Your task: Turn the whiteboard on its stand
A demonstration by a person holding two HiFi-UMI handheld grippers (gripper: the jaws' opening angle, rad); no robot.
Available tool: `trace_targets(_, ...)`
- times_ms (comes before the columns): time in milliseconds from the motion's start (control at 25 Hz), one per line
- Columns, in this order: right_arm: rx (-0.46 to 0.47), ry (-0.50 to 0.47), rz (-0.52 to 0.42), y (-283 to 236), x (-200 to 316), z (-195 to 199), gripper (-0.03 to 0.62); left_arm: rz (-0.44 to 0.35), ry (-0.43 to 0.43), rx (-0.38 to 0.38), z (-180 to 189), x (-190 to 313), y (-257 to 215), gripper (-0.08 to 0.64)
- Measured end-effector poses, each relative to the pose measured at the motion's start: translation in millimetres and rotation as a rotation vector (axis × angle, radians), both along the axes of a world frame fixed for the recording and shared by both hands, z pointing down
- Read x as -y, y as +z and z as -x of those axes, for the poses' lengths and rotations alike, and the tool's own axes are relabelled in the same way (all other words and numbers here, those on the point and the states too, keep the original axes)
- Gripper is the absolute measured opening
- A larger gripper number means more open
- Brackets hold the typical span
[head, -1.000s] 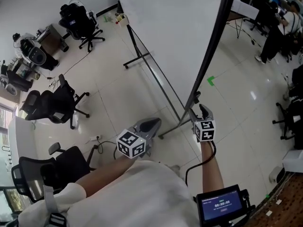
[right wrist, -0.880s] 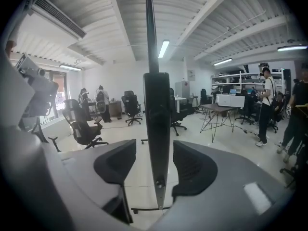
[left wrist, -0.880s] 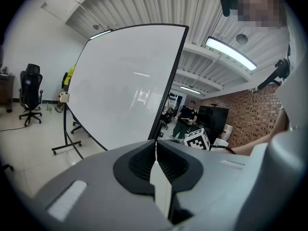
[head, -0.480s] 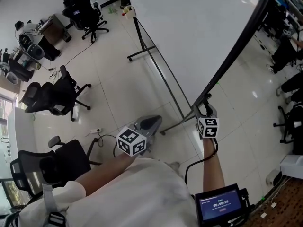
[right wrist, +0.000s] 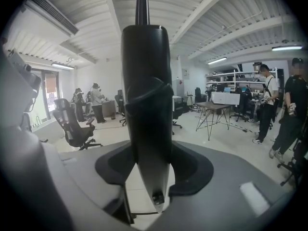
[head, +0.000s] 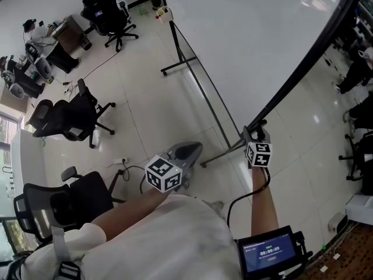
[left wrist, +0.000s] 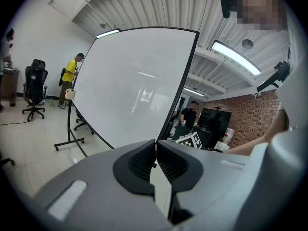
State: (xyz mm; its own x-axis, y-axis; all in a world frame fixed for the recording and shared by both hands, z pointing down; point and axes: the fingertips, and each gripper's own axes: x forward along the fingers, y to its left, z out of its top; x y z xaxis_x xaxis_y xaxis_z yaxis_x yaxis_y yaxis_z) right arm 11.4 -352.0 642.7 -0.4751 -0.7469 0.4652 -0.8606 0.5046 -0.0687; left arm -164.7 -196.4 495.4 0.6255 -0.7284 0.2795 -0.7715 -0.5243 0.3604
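The whiteboard is a big white panel in a black frame on a wheeled black stand. My right gripper is at the board's near lower corner. In the right gripper view the black frame edge stands upright between the pads, which touch it on both sides; the jaws have just been closing on it. My left gripper hangs lower left of the board, away from it. The left gripper is shut on nothing, with the board ahead of it.
Black office chairs stand on the tiled floor at the left, far back and close by me. People stand beyond a desk and near the board's far end. A small screen hangs at my waist.
The board's near edge has swung toward the right of the head view, and my right gripper has gone with it. The left gripper has barely shifted.
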Motion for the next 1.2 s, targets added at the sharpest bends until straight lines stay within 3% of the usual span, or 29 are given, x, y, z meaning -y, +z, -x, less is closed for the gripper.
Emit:
trace_targets(360,0.017,0.023,-0.010,0,6,2,0.178,-0.003,-0.026,0.026,11,-17,-5,0.026)
trace_targets(1200,0.029,0.047,-0.024,4,15,6,0.173,0.006,-0.019,0.048,2,-31,0,0.026)
